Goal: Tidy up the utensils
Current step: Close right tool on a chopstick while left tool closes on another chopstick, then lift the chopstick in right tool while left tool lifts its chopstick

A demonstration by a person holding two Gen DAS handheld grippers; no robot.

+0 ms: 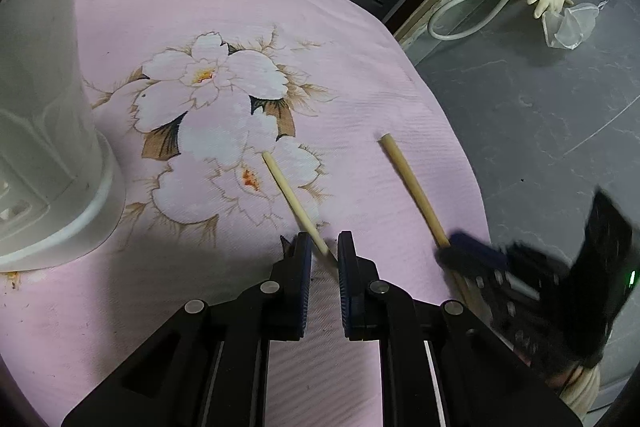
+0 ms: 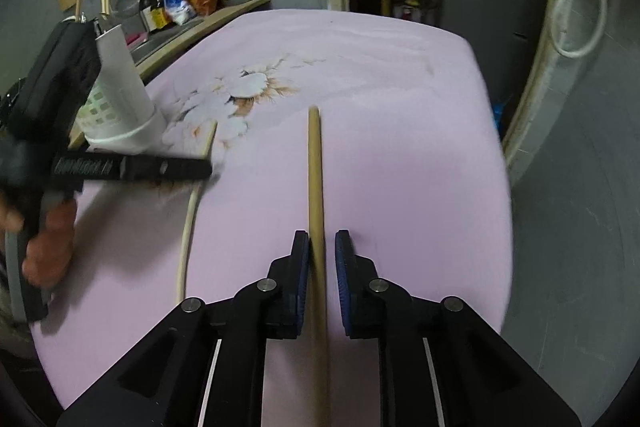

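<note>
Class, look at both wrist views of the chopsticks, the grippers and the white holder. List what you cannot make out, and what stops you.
- Left wrist view: the right gripper is motion-blurred; its grip is unreadable.
- Left wrist view: the left chopstick has its near end hidden between the left gripper jaws.
- Right wrist view: the right chopstick has its near end hidden under the gripper body.
- Both views: the white holder is cut off or blocked, so its contents stay unseen.

- L gripper [image 1: 325, 247]: tilted steeply down twd the tabletop, fingers [image 1: 304, 267] nearly together, narrow gap, thin stick running through it; whether pads press – can't tell.
- R gripper [image 2: 322, 247]: same downward tilt, fingers [image 2: 301, 267] slightly apart, stick between, gap visible on its right side.
- Bare hand [image 2: 48, 247] wraps L gripper's handle.
</note>
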